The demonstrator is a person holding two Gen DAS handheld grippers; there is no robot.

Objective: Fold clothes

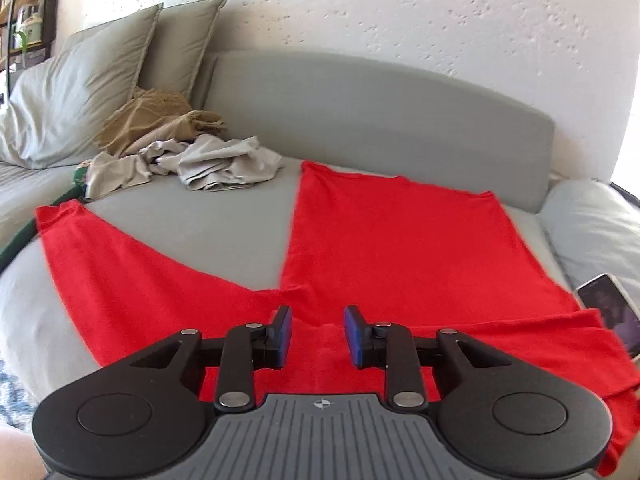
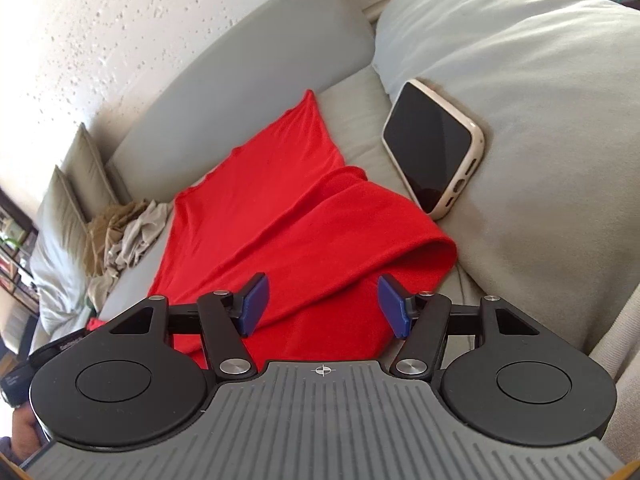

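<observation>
A red garment [image 1: 400, 240] lies spread flat on the grey bed, one long part reaching left [image 1: 120, 264] and a wide panel reaching toward the headboard. My left gripper [image 1: 317, 334] is open and empty, low over the garment's near middle. In the right wrist view the same red garment [image 2: 280, 220] has a folded-over, rounded edge [image 2: 432, 248] at its right side. My right gripper [image 2: 322, 306] is open and empty, its blue pads [image 2: 254, 304] straddling that folded part just above the cloth.
A heap of beige and grey clothes [image 1: 188, 148] lies at the back left by two grey pillows [image 1: 80, 92]. A phone [image 2: 434, 146] leans on a grey pillow [image 2: 540, 120] right of the garment, also showing in the left wrist view [image 1: 612, 308]. A grey headboard [image 1: 380, 108] backs the bed.
</observation>
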